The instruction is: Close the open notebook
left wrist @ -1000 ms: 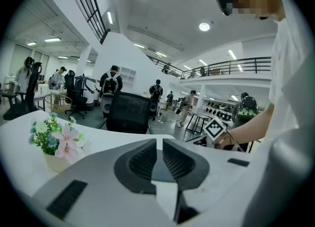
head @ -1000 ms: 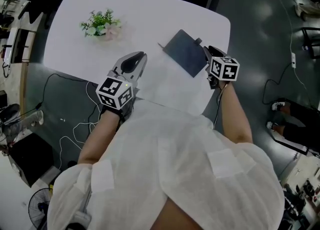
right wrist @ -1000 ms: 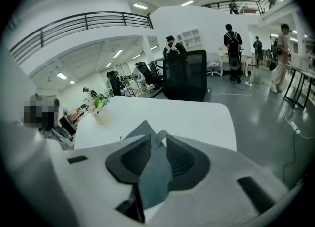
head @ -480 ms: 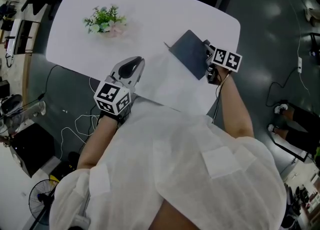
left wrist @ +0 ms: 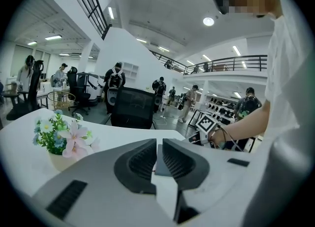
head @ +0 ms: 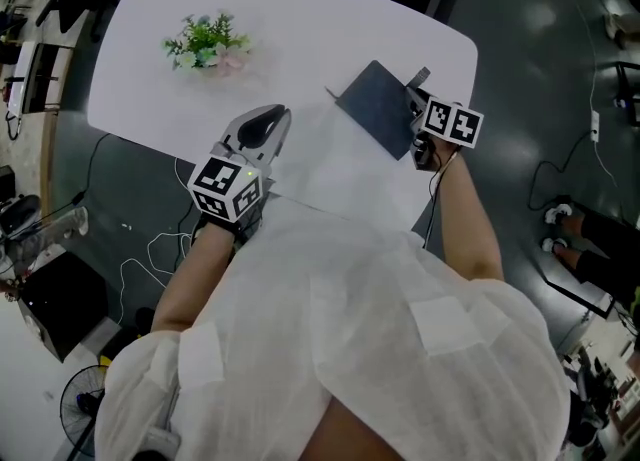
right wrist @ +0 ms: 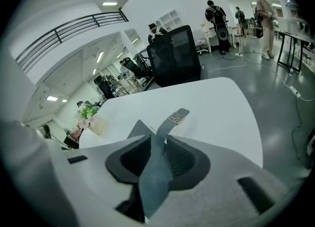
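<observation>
Grey-blue notebook cover [head: 375,104] pinched in right tool [right wrist: 158,145], white table [head: 300,19] beneath.

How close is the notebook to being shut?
Not done yet. The dark cover looks lifted, not folded over. The right gripper is pinching the cover's grey strap, and the left gripper seems to pin the white page. What's left: swing the cover over and lay it flat.

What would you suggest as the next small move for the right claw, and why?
Probably swing the right claw leftward and down to fold the dark cover shut: it grips that cover, which stands tilted up above the white table.
</observation>
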